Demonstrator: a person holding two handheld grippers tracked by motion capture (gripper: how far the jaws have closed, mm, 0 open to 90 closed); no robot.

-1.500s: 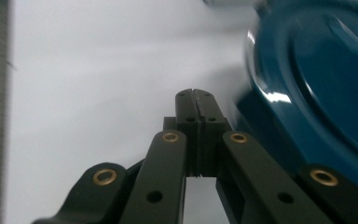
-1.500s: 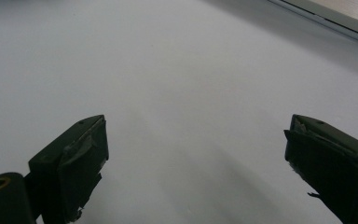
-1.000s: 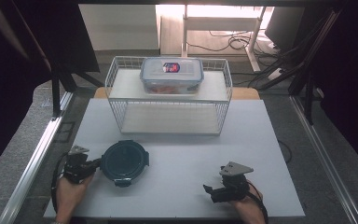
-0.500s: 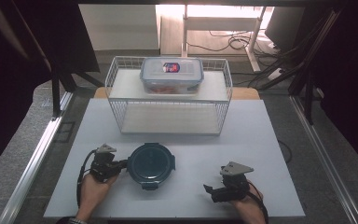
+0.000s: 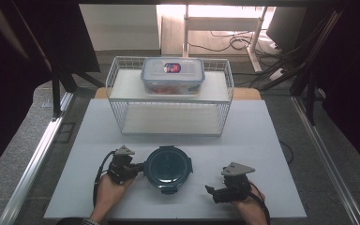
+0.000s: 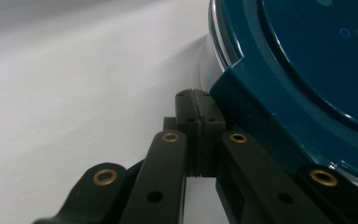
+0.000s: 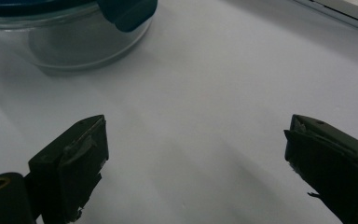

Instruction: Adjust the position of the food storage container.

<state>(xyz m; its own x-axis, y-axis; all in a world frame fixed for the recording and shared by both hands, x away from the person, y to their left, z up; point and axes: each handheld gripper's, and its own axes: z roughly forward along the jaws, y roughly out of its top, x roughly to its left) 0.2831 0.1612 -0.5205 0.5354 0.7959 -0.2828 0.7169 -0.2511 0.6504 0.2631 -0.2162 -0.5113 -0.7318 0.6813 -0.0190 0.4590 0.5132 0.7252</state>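
A round glass container with a dark blue clip lid (image 5: 168, 168) stands on the white board near its front middle. My left gripper (image 5: 138, 168) lies level at the container's left side, shut with nothing between its pads. In the left gripper view the closed fingertips (image 6: 197, 100) sit against a blue lid clip (image 6: 242, 88). My right gripper (image 5: 210, 191) rests at the front right, pointing left toward the container, a short way off. Its jaws (image 7: 196, 154) stand wide open over bare board, with the container's glass wall (image 7: 70, 37) beyond them.
A white wire basket (image 5: 168, 117) with two shelves stands at the back of the board. A rectangular clear-lidded food box (image 5: 172, 75) sits on its upper shelf. The white board (image 5: 262, 140) has bare room right of the container. Metal rails run along both sides.
My left gripper has slid to the right across the board, and the round container has moved right along with it, staying at the fingertips. The right gripper has kept still.
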